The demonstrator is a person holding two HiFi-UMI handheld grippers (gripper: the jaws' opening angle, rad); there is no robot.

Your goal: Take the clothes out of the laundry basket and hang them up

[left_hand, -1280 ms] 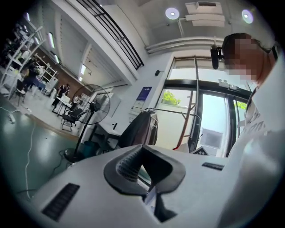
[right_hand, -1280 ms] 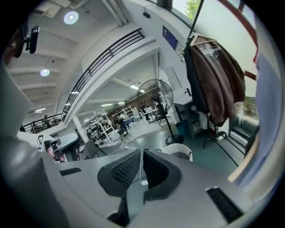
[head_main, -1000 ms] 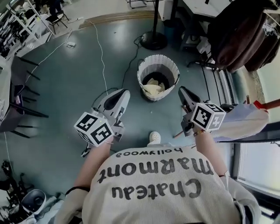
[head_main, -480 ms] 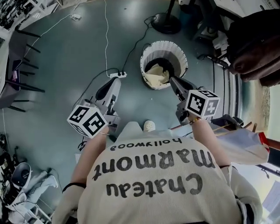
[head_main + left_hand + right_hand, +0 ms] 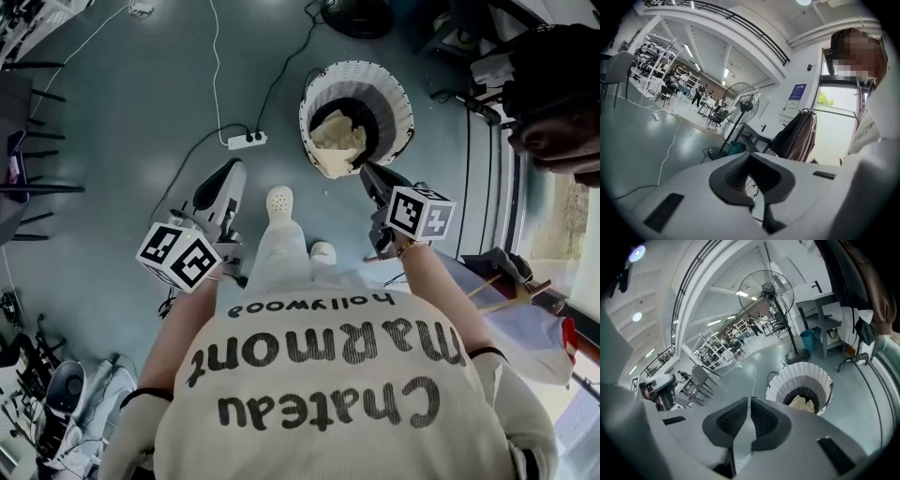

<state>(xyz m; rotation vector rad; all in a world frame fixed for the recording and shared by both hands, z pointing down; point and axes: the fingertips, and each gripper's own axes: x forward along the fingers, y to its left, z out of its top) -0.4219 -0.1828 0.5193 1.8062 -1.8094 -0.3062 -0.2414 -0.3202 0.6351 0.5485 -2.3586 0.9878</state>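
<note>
A white woven laundry basket (image 5: 401, 105) stands on the grey floor ahead of me, with a cream garment (image 5: 339, 136) bunched inside. The right gripper view shows the same basket (image 5: 787, 380) and cream garment (image 5: 802, 403) just beyond the jaws. My right gripper (image 5: 367, 174) is shut and empty, its tips close to the basket's near rim. My left gripper (image 5: 232, 171) hangs further left over bare floor, also shut with nothing in it. In each gripper view the left gripper (image 5: 750, 158) and the right gripper (image 5: 749, 402) show their pads together.
A power strip (image 5: 246, 141) and a white cable (image 5: 217, 75) lie on the floor left of the basket. A standing fan (image 5: 766, 289) is behind it. Dark coats (image 5: 558, 94) hang at the right, above a pale cloth (image 5: 525, 323). My white shoe (image 5: 279, 201) steps forward.
Both grippers have come down and forward toward the basket, which now sits closer. A leg has stepped forward between them. Both jaws stay shut.
</note>
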